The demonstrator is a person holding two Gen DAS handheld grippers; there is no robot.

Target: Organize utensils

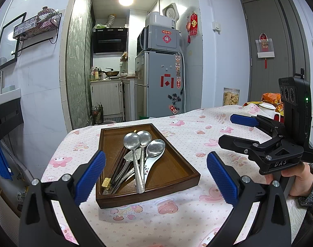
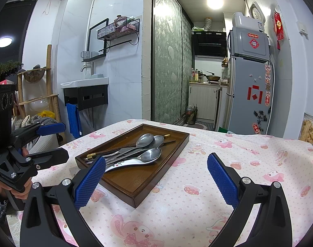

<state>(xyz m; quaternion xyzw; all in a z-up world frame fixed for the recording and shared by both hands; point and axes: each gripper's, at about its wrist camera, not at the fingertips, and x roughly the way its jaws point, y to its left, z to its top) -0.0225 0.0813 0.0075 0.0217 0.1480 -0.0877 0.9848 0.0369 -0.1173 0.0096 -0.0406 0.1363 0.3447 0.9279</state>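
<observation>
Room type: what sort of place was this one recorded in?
Likely a small home flat, at a dining table beside the kitchen. A magnet-covered fridge, a range hood over a wok, and a wall sink all point to it.

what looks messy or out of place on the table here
The utensils in the wooden tray lie in an unsorted heap: metal spoons, a white ceramic spoon and chopsticks overlap at crossing angles, crowded to one side. Nothing looks spilled or broken.
</observation>
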